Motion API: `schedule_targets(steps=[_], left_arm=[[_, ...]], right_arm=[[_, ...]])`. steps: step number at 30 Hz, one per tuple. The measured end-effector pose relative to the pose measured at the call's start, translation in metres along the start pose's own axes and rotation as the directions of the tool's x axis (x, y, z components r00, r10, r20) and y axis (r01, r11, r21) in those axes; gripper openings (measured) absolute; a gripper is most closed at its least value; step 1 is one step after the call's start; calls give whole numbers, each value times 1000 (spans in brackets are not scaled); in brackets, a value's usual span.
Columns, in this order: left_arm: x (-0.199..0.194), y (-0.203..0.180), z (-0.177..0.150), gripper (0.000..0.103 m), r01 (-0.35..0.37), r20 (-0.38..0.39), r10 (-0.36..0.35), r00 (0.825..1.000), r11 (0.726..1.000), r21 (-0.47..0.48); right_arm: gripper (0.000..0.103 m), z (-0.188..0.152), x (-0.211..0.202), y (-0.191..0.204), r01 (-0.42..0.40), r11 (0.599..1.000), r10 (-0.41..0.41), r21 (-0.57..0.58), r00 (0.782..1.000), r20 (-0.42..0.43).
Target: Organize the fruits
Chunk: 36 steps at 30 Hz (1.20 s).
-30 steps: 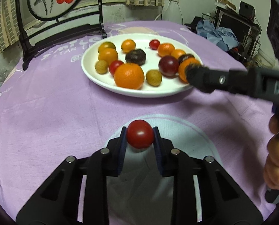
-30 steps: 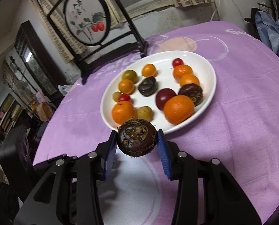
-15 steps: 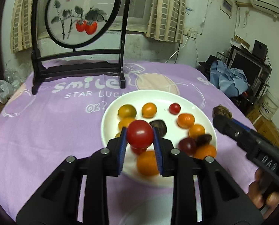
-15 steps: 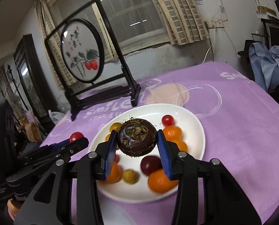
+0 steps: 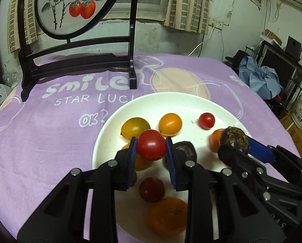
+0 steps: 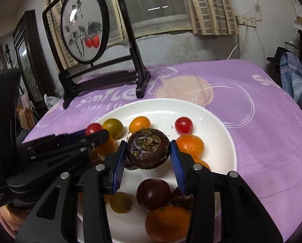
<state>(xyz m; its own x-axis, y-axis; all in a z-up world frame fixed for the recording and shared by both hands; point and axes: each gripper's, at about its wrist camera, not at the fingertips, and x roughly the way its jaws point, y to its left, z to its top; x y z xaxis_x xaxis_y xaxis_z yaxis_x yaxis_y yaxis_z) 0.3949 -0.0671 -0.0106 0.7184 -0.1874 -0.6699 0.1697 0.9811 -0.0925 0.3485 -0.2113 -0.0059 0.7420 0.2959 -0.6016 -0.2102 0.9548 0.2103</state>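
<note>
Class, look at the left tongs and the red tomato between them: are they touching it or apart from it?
Touching. The left wrist view shows the left tongs shut on the red tomato, both blue pads pressed against its sides, holding it above the white plate.

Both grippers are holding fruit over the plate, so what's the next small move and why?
Probably lower the left gripper a little toward the bare back part of the white plate before opening. Its red tomato hangs above other fruit, and the right gripper with its dark brown fruit is close beside it, so moving one at a time looks safer.
</note>
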Motion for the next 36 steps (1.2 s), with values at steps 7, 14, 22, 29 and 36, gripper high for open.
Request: schedule_targets(steps=[7,14,22,29,36], left_arm=[[-11,2,6,72,-84,56,83,995,996,7],[-70,14,7,100,-123,130,131,983,990,-67],[-152,34,-33,101,-152,153,164,975,984,-91],[-174,28,-95,101,-165,136,167,977,986,-21],[-179,5,-129,101,-125,72,122,990,991,43]], right_arm=[[61,7,-13,3,-13,999,14,-37,1000,17],[70,15,-37,14,-40,998,42,-56,998,37],[102,-22,-98,41,-16,993,20,-116,999,38],[102,-94,-147,25,76,987,-70,-139,997,45],[102,-122,-159,17,86,986,-85,-141,996,15]])
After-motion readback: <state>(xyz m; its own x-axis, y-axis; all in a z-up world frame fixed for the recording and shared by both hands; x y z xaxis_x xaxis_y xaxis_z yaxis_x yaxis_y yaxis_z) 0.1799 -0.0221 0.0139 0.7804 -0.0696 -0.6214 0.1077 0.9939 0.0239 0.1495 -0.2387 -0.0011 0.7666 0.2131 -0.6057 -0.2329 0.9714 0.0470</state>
